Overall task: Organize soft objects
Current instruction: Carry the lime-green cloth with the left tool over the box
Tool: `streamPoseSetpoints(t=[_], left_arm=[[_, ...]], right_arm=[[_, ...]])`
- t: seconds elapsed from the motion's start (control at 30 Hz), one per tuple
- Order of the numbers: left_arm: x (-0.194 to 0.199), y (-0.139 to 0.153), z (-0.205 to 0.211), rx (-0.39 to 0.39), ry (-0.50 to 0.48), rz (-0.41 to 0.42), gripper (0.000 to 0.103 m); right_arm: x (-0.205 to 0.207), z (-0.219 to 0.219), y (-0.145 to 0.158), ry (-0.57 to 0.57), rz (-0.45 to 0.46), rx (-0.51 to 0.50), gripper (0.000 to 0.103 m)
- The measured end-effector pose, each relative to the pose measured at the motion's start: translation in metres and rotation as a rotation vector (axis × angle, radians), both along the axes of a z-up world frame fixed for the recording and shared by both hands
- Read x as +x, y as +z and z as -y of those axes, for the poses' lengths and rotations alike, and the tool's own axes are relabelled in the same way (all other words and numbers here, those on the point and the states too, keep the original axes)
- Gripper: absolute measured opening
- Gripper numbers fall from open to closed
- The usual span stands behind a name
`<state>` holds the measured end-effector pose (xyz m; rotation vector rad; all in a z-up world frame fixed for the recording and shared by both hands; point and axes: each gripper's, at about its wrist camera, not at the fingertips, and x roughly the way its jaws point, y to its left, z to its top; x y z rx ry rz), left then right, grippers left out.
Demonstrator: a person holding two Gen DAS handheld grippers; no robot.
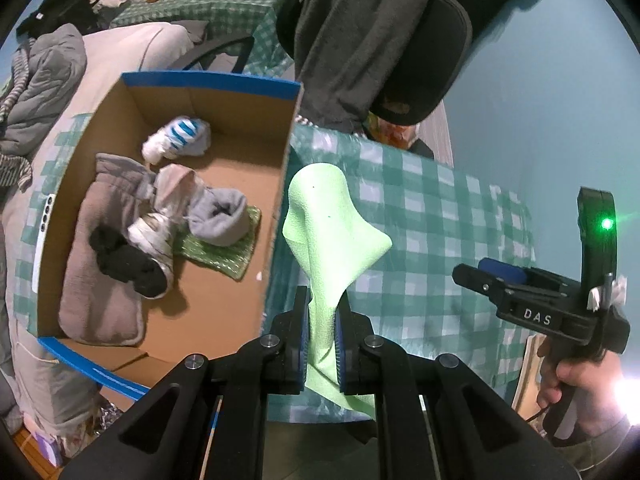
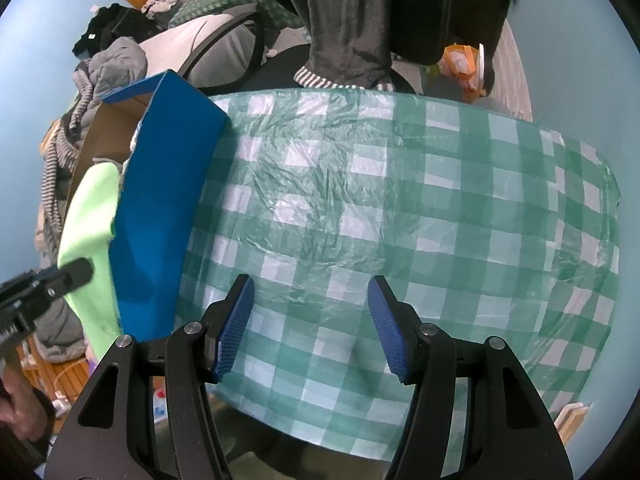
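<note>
My left gripper [image 1: 322, 300] is shut on a light green cloth [image 1: 332, 220] and holds it in the air by the right wall of a blue-edged cardboard box [image 1: 286, 152]. The box holds a grey pillow [image 1: 96, 264], black socks [image 1: 124, 260], a grey sock [image 1: 220, 216], a green mat [image 1: 224, 252] and a blue-striped sock [image 1: 180, 136]. The cloth also shows at the left of the right wrist view [image 2: 88, 224], next to the box's blue wall [image 2: 160, 208]. My right gripper [image 2: 311, 284] is open and empty above the checked tablecloth [image 2: 400, 200]; it also shows in the left wrist view [image 1: 484, 276].
A chair with dark grey clothing [image 1: 360, 40] draped over it stands behind the table. Grey jackets [image 1: 44, 80] lie piled at the left. An orange packet [image 2: 460, 60] sits behind the table's far right edge.
</note>
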<state>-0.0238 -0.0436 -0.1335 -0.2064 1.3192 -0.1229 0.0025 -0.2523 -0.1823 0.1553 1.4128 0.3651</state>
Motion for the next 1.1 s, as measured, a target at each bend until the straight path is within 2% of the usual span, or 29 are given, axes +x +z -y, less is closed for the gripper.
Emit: streamPoseSetpoints(t=[0.3,0.37,0.43,0.63,0.7,0.77,0.83,1.1], left_arm=[[0.003,0.010,-0.019,-0.016,0.035,0.012,0.011],[0.004,0.015,-0.024,-0.018,0.041,0.020,0.011],[0.005,0.019,-0.030,-0.017,0.048,0.029,0.011],[0.009,0.027,-0.051,0.004,0.066,0.051,0.011],[0.011,0.028,-0.059,0.013,0.073,0.054,0.011],[0.013,0.027,-0.071,0.022,0.084,0.056,0.010],[0.015,0.025,-0.079,0.030,0.092,0.056,0.011],[0.025,0.008,-0.111,0.059,0.101,0.032,0.010]], right_arm=[[0.003,-0.019,0.025,0.040,0.064,-0.008,0.060],[0.004,-0.024,0.030,0.046,0.077,-0.005,0.055],[0.005,-0.032,0.033,0.060,0.075,0.006,0.044],[0.007,-0.063,0.038,0.109,0.081,0.024,0.031],[0.007,-0.075,0.040,0.127,0.085,0.031,0.030],[0.006,-0.086,0.042,0.143,0.089,0.040,0.022],[0.006,-0.097,0.044,0.156,0.096,0.047,0.019],[0.007,-0.136,0.046,0.192,0.104,0.052,0.016]])
